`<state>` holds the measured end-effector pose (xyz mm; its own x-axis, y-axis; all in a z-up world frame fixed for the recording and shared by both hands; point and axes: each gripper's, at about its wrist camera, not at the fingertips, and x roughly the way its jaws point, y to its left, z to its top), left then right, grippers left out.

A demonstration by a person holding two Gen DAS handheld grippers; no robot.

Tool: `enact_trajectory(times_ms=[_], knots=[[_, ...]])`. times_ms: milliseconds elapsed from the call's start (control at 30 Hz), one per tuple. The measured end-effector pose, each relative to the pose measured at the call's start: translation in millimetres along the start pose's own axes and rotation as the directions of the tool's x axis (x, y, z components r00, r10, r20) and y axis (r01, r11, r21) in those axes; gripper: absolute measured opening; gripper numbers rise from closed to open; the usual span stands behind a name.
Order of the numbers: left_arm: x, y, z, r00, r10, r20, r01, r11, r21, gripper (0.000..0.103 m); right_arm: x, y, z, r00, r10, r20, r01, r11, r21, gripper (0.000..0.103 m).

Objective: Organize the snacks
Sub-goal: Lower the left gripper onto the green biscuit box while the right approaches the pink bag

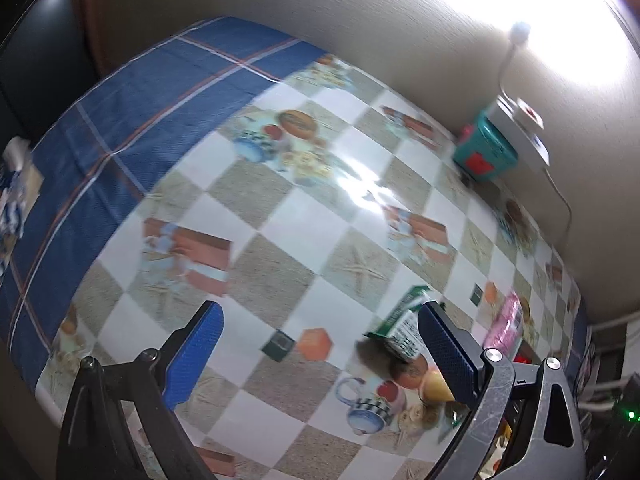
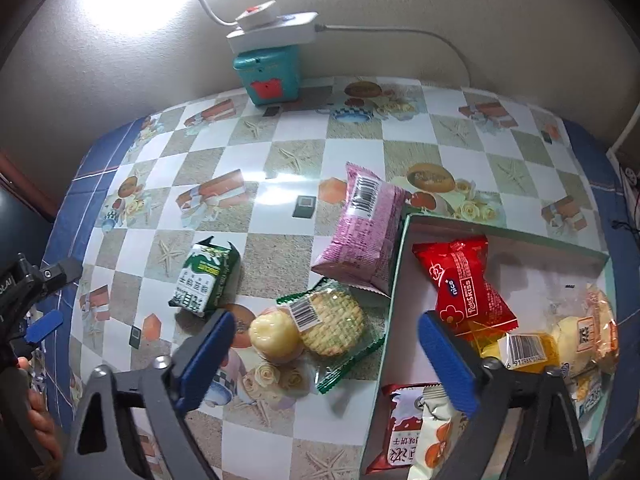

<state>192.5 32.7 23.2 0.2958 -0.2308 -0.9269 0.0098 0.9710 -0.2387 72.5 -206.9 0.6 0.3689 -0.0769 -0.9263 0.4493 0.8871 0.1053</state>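
Both grippers spread wide, empty — left gripper, right gripper. Box at table's right edge — pink packet touching its wall.

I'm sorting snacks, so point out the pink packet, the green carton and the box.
pink packet [image 2: 362, 232], right wrist view, middle of wrapper
green carton [image 2: 204, 278], right wrist view, front face
box [image 2: 396, 276], right wrist view, left wall

Glossy plastic tablecloth, shiny crinkled snack wrappers, matt cardboard box

Four snacks on the table: green carton, pink packet, biscuit packet, round bun.
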Motion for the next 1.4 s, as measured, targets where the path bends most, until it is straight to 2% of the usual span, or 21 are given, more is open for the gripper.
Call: enact_trajectory(times_ms=[233,467,633,833,867,933,1067,1267,1333,1400], knots=[[23,-30,-8,0.998,-0.018,-0.054,0.023,0.995,0.093,0.098,12,-9,2,1.0,0.016,-0.012,-0.016,1.0,0.016,0.083],[37,-54,-11,0.996,-0.053,-0.071,0.062,0.988,0.139,0.098,13,-20,19,0.999,0.025,0.042,-0.026,0.999,0.036,0.082],[52,-73,-12,0.996,-0.042,-0.078,0.057,0.98,0.19,0.098,22,-28,29,0.996,0.066,0.062,-0.071,0.994,0.08,0.066],[71,-90,-16,0.996,-0.01,-0.089,0.032,0.967,0.251,0.098,27,-31,40,0.993,0.078,0.093,-0.086,0.993,0.087,0.065],[75,-92,-17,0.996,-0.005,-0.091,0.028,0.966,0.257,0.098,29,-31,42,0.993,0.079,0.094,-0.087,0.992,0.088,0.065],[80,-94,-17,0.995,-0.007,-0.098,0.033,0.964,0.266,0.098,33,-30,45,0.992,0.083,0.091,-0.091,0.992,0.087,0.057],[87,-98,-18,0.995,0.002,-0.099,0.026,0.958,0.285,0.098,44,-28,49,0.993,0.084,0.081,-0.09,0.992,0.084,0.057],[102,-97,-18,0.993,0.01,-0.118,0.021,0.964,0.264,0.097,58,-27,49,0.997,0.033,0.065,-0.038,0.996,0.078,0.057],[106,-96,-17,0.992,0.013,-0.122,0.019,0.966,0.259,0.091,59,-28,49,0.998,0.021,0.067,-0.026,0.997,0.075,0.057],[108,-94,-17,0.991,0.015,-0.131,0.019,0.966,0.256,0.082,61,-30,49,0.998,0.022,0.067,-0.028,0.996,0.083,0.057]])
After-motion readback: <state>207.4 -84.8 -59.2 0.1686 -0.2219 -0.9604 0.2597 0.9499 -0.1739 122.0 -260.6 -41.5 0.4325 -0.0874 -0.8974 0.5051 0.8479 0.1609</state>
